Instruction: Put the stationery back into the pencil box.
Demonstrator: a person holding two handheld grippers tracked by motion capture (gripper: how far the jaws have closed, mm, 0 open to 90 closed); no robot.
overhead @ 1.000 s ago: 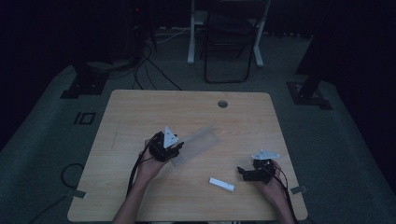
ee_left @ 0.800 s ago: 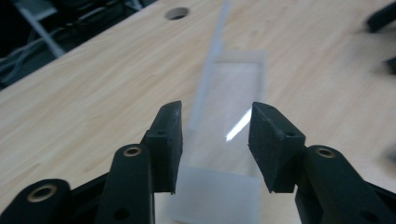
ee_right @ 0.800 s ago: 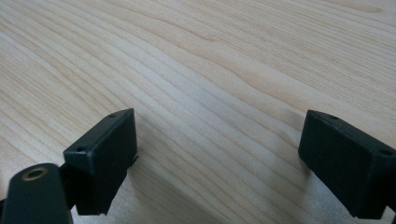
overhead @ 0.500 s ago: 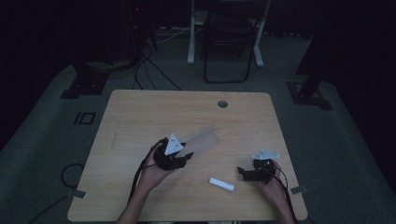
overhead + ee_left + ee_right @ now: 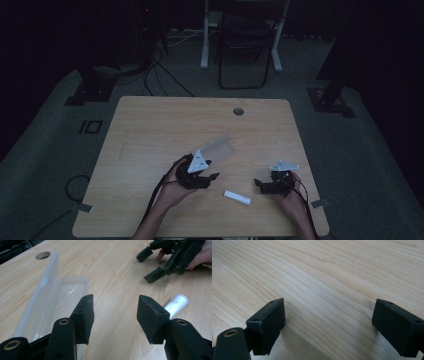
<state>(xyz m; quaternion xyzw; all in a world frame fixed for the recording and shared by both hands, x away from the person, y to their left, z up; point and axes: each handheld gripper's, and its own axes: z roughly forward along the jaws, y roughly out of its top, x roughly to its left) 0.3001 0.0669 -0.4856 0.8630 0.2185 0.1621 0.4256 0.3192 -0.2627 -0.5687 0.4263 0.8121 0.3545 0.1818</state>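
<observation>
A small white tube lies on the wooden table near the front edge, between my two grippers. My left gripper is open and points right, toward the tube. In the left gripper view the open left gripper has nothing between its jaws; the white tube lies just beyond the right jaw and a clear plastic box is beside the left jaw. The clear box sits just behind that gripper. My right gripper is open, low over bare wood, right of the tube; the right gripper is empty.
A round cable hole is in the table's far side. On the dark floor beyond the table are a chair frame, cables and stand bases. The other hand and its gripper are at the far right.
My left gripper has moved right and toward the front edge, closer to the white tube. The right gripper, the tube and the clear box have stayed put.
</observation>
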